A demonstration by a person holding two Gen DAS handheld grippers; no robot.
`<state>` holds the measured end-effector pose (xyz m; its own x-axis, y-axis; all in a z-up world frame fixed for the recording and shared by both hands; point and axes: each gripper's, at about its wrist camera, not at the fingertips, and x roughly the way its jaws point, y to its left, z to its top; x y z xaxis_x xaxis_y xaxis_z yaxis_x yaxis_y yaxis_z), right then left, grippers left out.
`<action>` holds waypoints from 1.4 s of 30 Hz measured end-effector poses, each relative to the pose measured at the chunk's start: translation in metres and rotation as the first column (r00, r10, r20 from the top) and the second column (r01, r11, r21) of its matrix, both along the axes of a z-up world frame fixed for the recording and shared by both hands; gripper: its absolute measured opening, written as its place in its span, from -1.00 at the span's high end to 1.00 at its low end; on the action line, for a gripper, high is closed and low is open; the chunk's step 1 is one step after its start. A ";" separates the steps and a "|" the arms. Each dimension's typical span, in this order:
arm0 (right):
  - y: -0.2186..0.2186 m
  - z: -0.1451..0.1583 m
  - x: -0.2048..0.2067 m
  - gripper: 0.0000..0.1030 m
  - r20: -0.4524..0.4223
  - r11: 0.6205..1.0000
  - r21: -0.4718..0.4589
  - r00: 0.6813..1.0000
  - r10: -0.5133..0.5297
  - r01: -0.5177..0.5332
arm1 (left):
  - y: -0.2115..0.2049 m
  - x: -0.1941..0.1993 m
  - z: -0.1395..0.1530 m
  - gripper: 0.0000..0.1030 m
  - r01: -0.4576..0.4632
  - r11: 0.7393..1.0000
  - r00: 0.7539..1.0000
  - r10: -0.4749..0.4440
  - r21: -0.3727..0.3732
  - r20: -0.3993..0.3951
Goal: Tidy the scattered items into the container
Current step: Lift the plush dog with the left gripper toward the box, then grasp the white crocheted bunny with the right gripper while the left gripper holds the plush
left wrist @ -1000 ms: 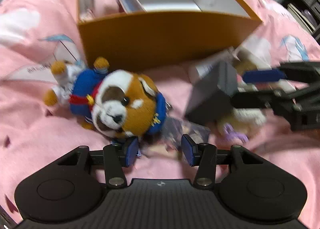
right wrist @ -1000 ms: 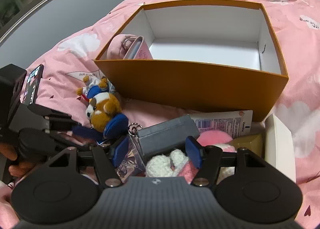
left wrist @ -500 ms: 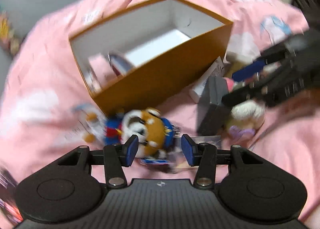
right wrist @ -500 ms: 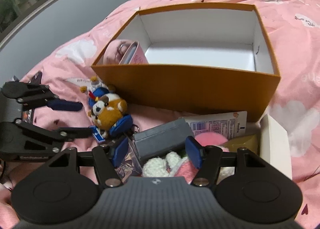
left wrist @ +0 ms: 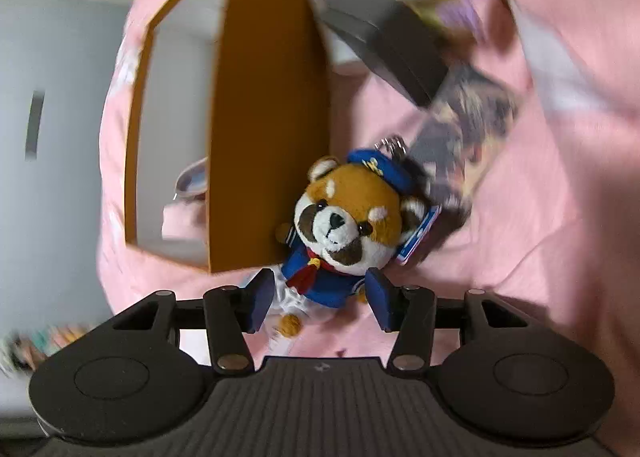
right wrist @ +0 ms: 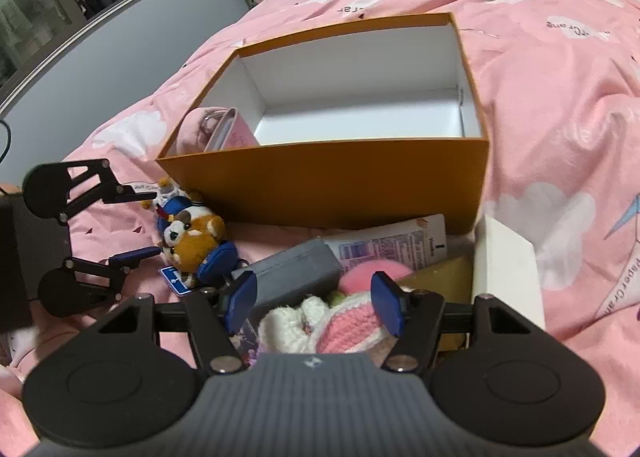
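Observation:
A plush animal [left wrist: 344,225] in a blue sailor suit lies on the pink bedspread against the orange box [left wrist: 268,117]. My left gripper [left wrist: 319,297] straddles its body with the jaws opening; the pads stand beside the suit and do not press it. In the right wrist view that left gripper [right wrist: 148,223] reaches in from the left at the plush animal [right wrist: 192,233]. My right gripper [right wrist: 313,299] is open over a white and pink crochet toy [right wrist: 320,325], with its fingers on either side and apart from it. The orange box [right wrist: 328,185] is open, and a pink tin [right wrist: 228,131] sits in its left corner.
A grey wallet [right wrist: 296,269], a printed tube [right wrist: 400,245], a pink puff [right wrist: 372,273] and a white carton [right wrist: 508,257] crowd the bedspread in front of the box. A picture card [left wrist: 460,137] lies beside the plush. A grey wall runs behind the bed.
The left gripper has rolled about a quarter turn and closed in on the plush, whose body now sits between its wider-set fingers. The right gripper has shifted slightly and stayed open.

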<state>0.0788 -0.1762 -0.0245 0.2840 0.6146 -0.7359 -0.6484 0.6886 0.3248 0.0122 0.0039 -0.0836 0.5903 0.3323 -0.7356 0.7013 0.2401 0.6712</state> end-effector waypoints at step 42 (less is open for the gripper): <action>-0.013 -0.013 -0.014 -0.36 -0.189 0.999 -0.032 0.981 -0.033 0.027 | 0.015 0.019 0.097 0.06 -0.593 0.354 0.734 0.608 -0.723 -0.303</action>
